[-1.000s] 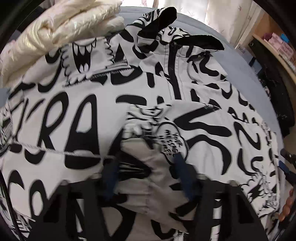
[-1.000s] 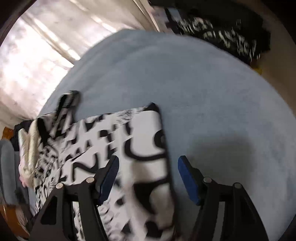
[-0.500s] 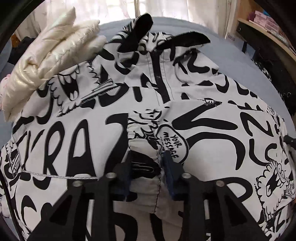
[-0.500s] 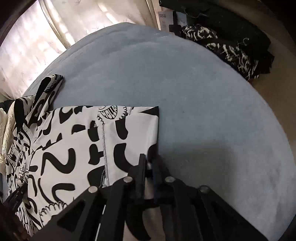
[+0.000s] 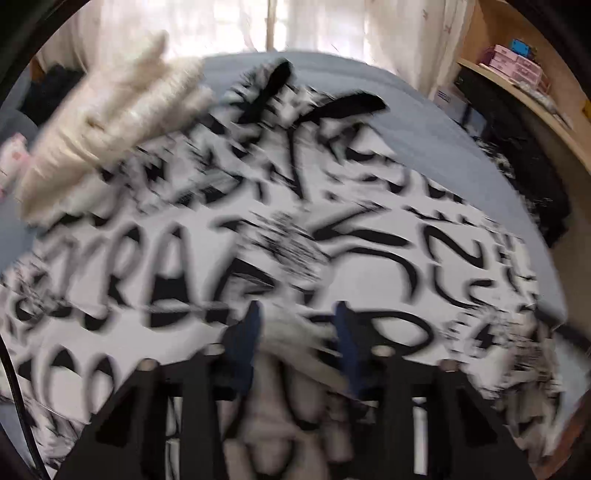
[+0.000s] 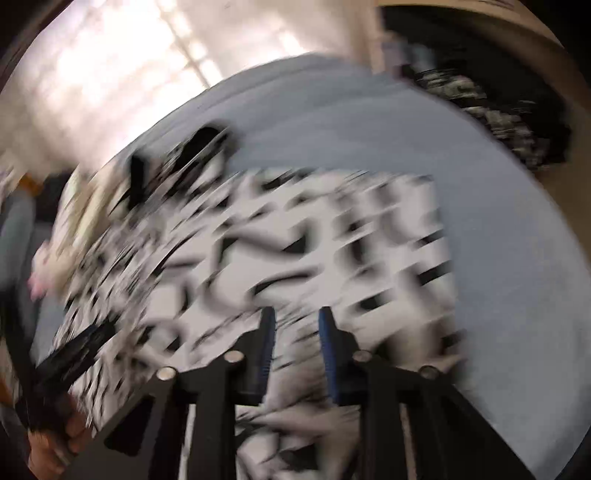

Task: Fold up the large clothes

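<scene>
A large white jacket with black graffiti print lies spread on a blue-grey bed; it also shows in the right wrist view. Both views are motion-blurred. My left gripper has its blue fingers partly apart with a bunch of jacket fabric between them, near the jacket's lower middle. My right gripper has its fingers a small gap apart with jacket fabric between them, near the jacket's lower right edge. The left gripper and the hand holding it show at the lower left of the right wrist view.
A cream puffy jacket lies at the bed's far left, touching the printed jacket. Dark clothes are piled beyond the bed's right side. A wooden shelf with pink boxes stands at the right. Curtains hang behind the bed.
Both grippers have lifted and pulled back with jacket fabric between their fingers, blurring both views. The left fingers stand wider apart than half a second ago; the right fingers too.
</scene>
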Demonstrator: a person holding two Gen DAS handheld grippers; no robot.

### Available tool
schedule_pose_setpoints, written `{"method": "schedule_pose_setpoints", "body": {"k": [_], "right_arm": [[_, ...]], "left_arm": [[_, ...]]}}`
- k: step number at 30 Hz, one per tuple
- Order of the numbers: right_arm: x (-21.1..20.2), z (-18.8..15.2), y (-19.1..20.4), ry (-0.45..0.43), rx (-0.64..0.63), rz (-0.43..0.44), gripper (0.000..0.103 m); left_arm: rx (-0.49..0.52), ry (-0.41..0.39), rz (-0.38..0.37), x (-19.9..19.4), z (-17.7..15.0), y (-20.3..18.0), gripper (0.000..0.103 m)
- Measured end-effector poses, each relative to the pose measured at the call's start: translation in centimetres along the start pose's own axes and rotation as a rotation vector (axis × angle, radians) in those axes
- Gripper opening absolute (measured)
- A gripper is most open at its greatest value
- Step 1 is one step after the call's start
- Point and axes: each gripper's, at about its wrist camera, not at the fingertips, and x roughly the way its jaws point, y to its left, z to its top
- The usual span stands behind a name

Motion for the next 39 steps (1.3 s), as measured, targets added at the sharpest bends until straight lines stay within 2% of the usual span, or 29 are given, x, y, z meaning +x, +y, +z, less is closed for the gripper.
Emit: {"method": "schedule_pose_setpoints", "body": {"k": [3,6,9,10,12,13,14,15,17,19,21,24,30,33,35,37,39], "right_arm": [[1.8,-1.9,3.2,0.037,-0.079,-0.009,0.034],[4.1,-3.6,4.0,0.092,-0.106,-0.05,0.036],[3.6,-4.5,2.0,0.076,-0.106,-0.083,0.036],[2.9,-4.7,0.8,0.057,-0.095,-0.12,0.035],[1.4,-4.8,-2.0,0.011,-0.063,-0.246,0.034],[0.5,-4.9,-4.0,-0.017,-0.028,-0.274,0.024],[0.0,-5.0,-5.9,-0.02,0.022,-0.225,0.005],[-0.3,-5.1,-7.4,-0.01,0.068,-0.2,0.0],[-0.8,-5.2,-8.3,-0.009,0.1,-0.168,0.0],[-1.0,-5.5,-7.8,-0.021,0.087,-0.206,0.0],[-0.9,-5.8,-7.2,-0.028,0.066,-0.251,0.0],[-0.8,-6.0,-6.2,-0.026,0.048,-0.272,0.0],[-1.4,-6.1,-6.2,-0.02,0.074,-0.236,0.006],[-2.1,-6.5,-5.7,-0.026,0.087,-0.206,0.016],[-2.7,-6.9,-5.2,-0.034,0.084,-0.19,0.028],[-3.4,-7.1,-4.6,-0.046,0.082,-0.178,0.036],[-4.1,-7.5,-4.0,-0.057,0.083,-0.159,0.038]], "left_arm": [[0.009,-0.028,0.017,0.7,-0.7,-2.0,0.032],[0.038,0.01,0.061,2.6,-2.1,-3.1,0.032],[0.094,0.015,0.089,3.4,-3.5,-3.5,0.033],[0.113,0.007,0.09,3.4,-3.5,-3.5,0.033],[0.127,0.01,0.084,3.5,-3.5,-3.5,0.034],[0.122,0.015,0.07,3.5,-3.5,-3.4,0.034],[0.115,0.018,0.063,3.5,-3.4,-3.3,0.034],[0.109,0.02,0.055,3.5,-3.4,-3.2,0.035],[0.108,0.023,0.05,3.4,-3.4,-3.4,0.039],[0.109,0.033,0.047,3.2,-3.4,-3.8,0.046],[0.103,0.039,0.047,2.8,-3.5,-4.1,0.057],[0.103,0.04,0.053,1.9,-3.8,-4.4,0.06],[0.105,0.023,0.034,-0.2,-4.4,-5.0,0.06],[0.11,0.01,0.037,-1.3,-4.8,-5.2,0.06],[0.117,0.001,0.044,-2.0,-5.2,-5.3,0.061],[0.12,-0.005,0.047,-2.7,-5.5,-5.3,0.061],[0.116,-0.011,0.046,-3.3,-5.8,-5.2,0.061]]}}
